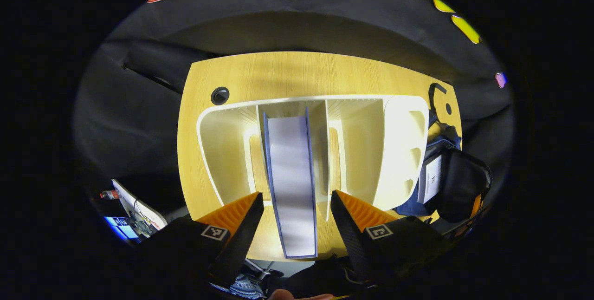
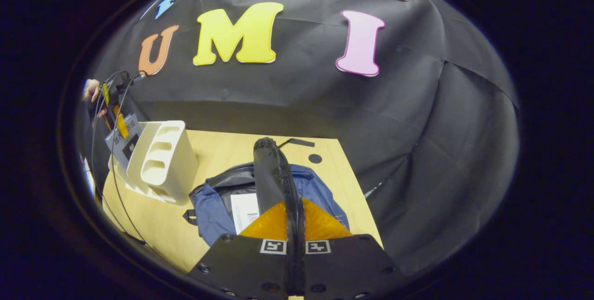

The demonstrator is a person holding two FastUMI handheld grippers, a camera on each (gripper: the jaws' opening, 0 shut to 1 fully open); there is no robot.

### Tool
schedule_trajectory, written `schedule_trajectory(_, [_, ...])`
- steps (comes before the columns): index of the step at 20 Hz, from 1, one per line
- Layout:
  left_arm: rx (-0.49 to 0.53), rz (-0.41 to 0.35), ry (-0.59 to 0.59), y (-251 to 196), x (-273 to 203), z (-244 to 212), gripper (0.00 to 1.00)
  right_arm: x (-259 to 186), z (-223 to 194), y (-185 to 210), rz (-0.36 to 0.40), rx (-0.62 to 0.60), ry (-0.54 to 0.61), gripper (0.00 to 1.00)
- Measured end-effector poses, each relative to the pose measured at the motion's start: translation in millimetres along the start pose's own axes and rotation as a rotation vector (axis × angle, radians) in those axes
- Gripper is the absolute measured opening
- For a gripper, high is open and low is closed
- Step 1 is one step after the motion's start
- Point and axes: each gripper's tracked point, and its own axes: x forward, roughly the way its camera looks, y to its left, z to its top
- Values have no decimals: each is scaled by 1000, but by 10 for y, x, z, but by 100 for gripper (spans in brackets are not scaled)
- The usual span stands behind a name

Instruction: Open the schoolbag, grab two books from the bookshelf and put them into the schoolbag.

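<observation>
Wooden desk point(image 1: 222, 77) with white bookshelf point(image 1: 403, 151), book point(image 1: 291, 184) and open schoolbag point(image 2: 211, 214).
Left gripper view looks down into the bookshelf: the left gripper point(image 1: 295, 207) is spread wide, its fingers either side of the upright book in the middle slot, not touching it; the schoolbag lies right of the shelf. Right gripper view, from lower and to the side, adds the person's hand point(image 2: 91, 90) at far left, and the right gripper point(image 2: 295, 218) pinched tight on the schoolbag's raised zipper flap point(image 2: 271, 174), bookshelf left of the bag.
</observation>
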Motion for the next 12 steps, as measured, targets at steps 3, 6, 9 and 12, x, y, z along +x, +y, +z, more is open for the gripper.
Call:
schedule_trajectory(3, [-9, 24, 22, 49, 91, -24, 87, -13, -11, -11, 0, -5, 0, 0])
schedule_trajectory(6, [-23, 47, 20, 111, 147, 1, 77, -3, -23, -31, 2, -2, 1, 0])
schedule_trajectory(9, [-47, 43, 32, 67, 187, -17, 65, 10, -28, -36, 4, 1, 2, 0])
schedule_trajectory(12, [-66, 31, 42, 16, 207, -27, 50, 13, -48, -53, 10, 5, 3, 0])
